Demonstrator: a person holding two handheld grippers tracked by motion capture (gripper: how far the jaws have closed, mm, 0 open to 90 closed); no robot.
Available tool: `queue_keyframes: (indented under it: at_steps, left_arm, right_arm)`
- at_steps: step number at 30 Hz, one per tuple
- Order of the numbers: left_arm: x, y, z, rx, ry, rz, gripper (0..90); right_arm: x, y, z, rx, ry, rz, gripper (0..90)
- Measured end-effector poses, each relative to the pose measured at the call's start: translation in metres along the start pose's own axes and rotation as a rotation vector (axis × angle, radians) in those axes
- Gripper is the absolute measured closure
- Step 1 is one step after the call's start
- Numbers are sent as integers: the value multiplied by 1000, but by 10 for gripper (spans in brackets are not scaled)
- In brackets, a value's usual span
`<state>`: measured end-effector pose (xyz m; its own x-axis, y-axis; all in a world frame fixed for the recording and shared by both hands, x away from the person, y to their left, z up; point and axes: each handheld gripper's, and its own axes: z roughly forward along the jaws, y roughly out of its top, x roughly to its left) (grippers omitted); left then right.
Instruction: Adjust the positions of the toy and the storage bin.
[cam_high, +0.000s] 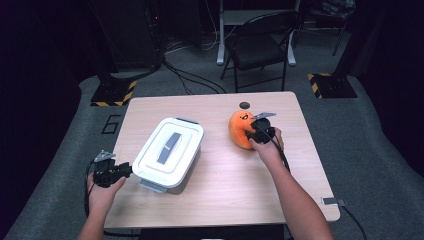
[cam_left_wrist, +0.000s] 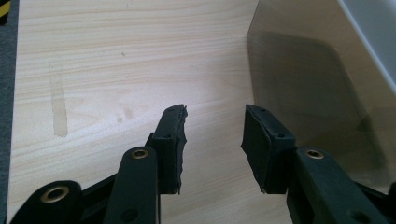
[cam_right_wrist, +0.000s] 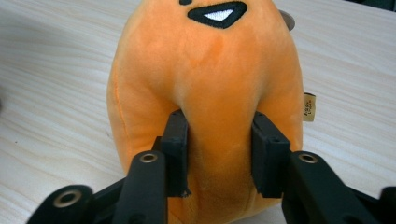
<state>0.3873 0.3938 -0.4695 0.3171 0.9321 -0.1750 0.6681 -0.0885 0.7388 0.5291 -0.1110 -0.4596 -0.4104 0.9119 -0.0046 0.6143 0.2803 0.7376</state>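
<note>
— 2 grippers on the go, 1 in each hand. See the right gripper (cam_high: 256, 131)? It's pinching the orange plush (cam_high: 241, 129).

— Yes. In the right gripper view its pads (cam_right_wrist: 176, 140) dent the plush (cam_right_wrist: 205, 84) on both sides, so the fabric bulges between them.

— Where does the plush sit?

— On the desk (cam_high: 225, 200), in the right half, nearer the far edge than the near one. A small dark disc (cam_high: 244, 105) lies just beyond it, close to the far edge.

— And the left gripper (cam_high: 111, 171)?

— Spread, with nothing in it. In the left gripper view there is only bare wood (cam_left_wrist: 116, 70) between its pads (cam_left_wrist: 173, 140). It hangs at the desk's left edge, toward the near left corner.

— What's next to it?

— 1 white box (cam_high: 169, 151) with its lid on and a grey handle (cam_high: 168, 147) on top. It stands in the left half of the desk, just beside that gripper and well apart from the plush.
</note>
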Motion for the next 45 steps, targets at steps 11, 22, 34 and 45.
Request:
queue_keyframes:
  at_steps: [11, 22, 34, 45]
  left_arm:
    - [2, 0, -2, -11, 3, -7, 587]
    - [2, 1, -3, -9, 5, -6, 588]
    - [3, 1, -5, -16, 2, -20, 589]
    - [3, 2, -5, -18, 6, -23, 589]
  right_arm:
    - [-2, 3, -13, -40, 10, 9, 698]
    - [-6, 0, -49, -81, -10, -10, 699]
    - [-3, -21, -82, -77, 30, -10, 693]
    - [-11, -54, -100, -68, 25, 48, 685]
